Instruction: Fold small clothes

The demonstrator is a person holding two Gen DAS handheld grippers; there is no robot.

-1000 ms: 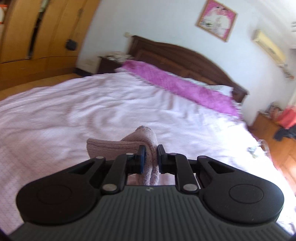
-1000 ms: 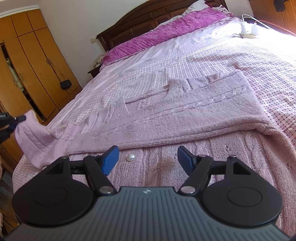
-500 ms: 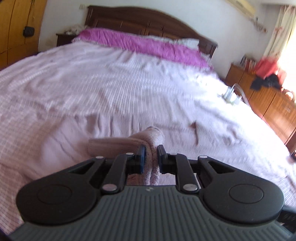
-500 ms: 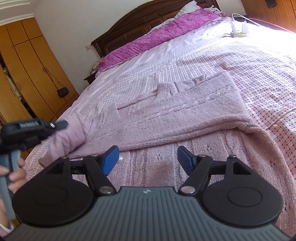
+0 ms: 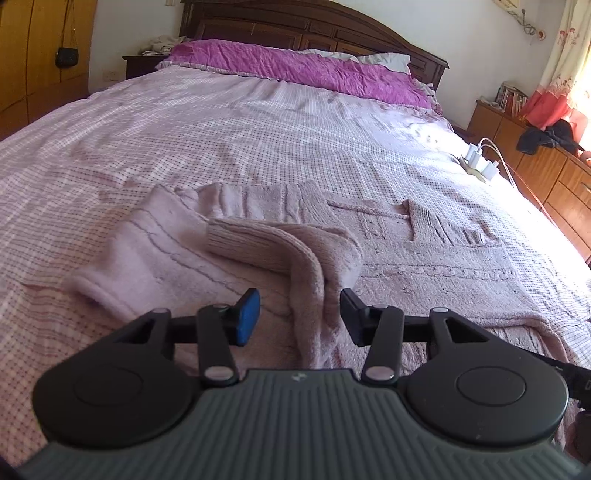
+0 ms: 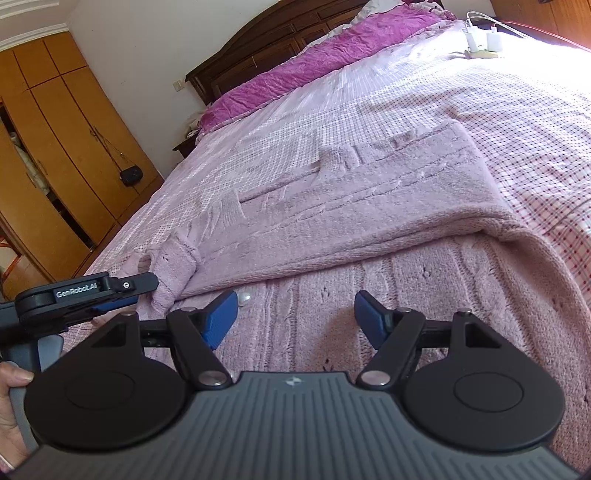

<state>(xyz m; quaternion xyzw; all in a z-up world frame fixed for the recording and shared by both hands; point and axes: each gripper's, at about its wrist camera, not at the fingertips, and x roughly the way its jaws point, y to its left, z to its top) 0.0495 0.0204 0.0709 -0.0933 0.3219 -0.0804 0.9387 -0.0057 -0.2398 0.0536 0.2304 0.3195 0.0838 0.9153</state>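
Pink knit sleeve lies between left gripper's parted jaws, ungripped.

The sweater is a fuzzy, matt pink knit with raised cable ribs, its sleeve cuff finely ribbed; the bedspread under it is thin, matt checked cloth; the pillow cover is crinkled magenta fabric with a slight sheen. The headboard is dark polished wood; the wardrobe is smooth, semi-gloss orange wood; the left gripper is matt black plastic with blue rubbery pads and bright metal rivets.
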